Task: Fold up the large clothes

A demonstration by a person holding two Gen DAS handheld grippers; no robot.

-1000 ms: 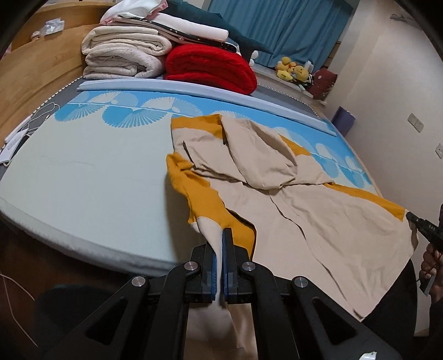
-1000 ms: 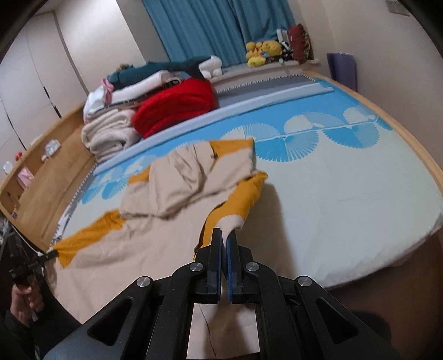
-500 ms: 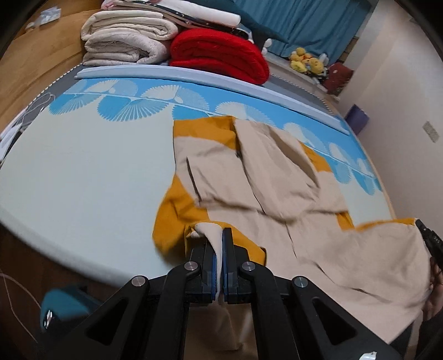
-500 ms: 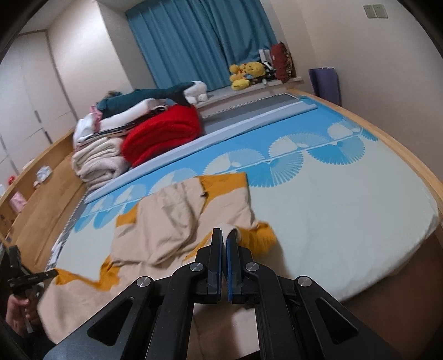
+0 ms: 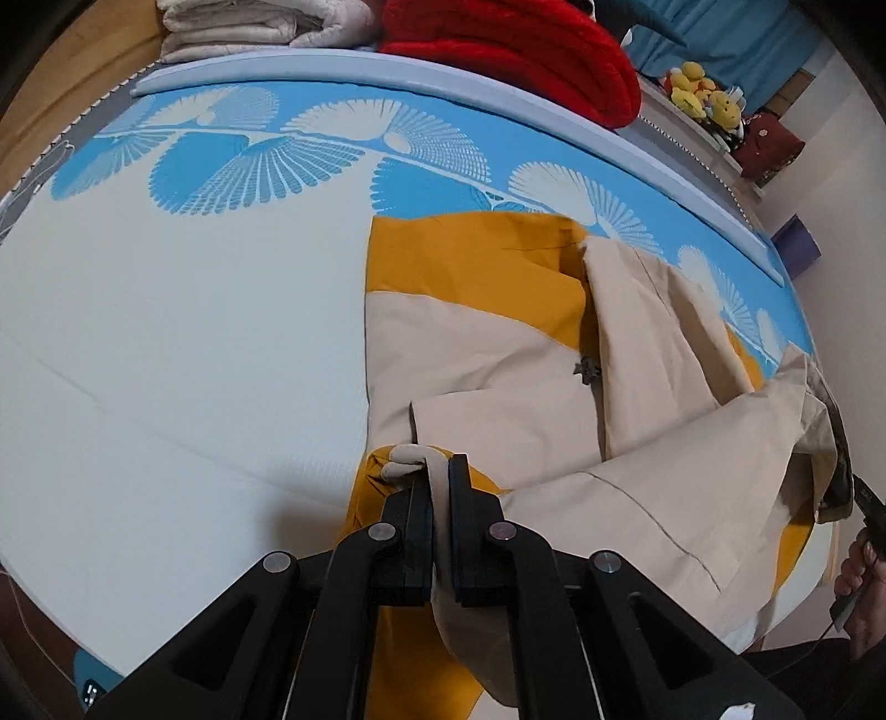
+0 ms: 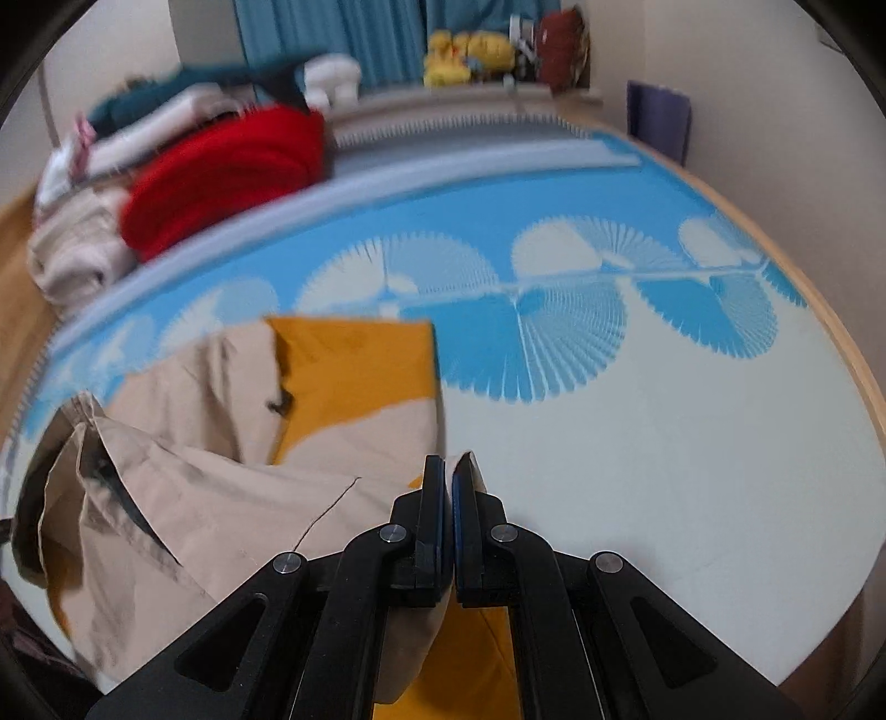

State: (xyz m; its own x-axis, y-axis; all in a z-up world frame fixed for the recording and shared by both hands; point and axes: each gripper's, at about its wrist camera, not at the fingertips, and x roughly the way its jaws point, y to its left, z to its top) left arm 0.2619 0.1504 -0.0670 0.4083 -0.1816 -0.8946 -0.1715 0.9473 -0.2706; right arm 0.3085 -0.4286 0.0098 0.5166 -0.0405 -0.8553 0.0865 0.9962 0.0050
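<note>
A large beige and mustard-yellow jacket (image 5: 498,354) lies on the bed's mat (image 5: 166,343), its far part flat and its near part lifted over it. My left gripper (image 5: 440,471) is shut on a beige and yellow edge of the jacket. In the right wrist view, my right gripper (image 6: 447,471) is shut on another beige edge of the same jacket (image 6: 354,376). The stretch of fabric between the two grippers hangs above the flat part. The other gripper and its hand (image 5: 864,531) show at the right edge of the left wrist view.
The mat is pale with a blue fan pattern (image 6: 554,310) at the far side. Folded red (image 5: 509,44) and cream (image 5: 249,22) blankets are stacked beyond it. Plush toys (image 6: 470,50) sit by the blue curtain. A wooden bed frame (image 6: 830,332) borders the mat.
Both grippers have moved forward over the bed with the jacket's near edge, folding the near part over the far part. The view is now much closer to the jacket.
</note>
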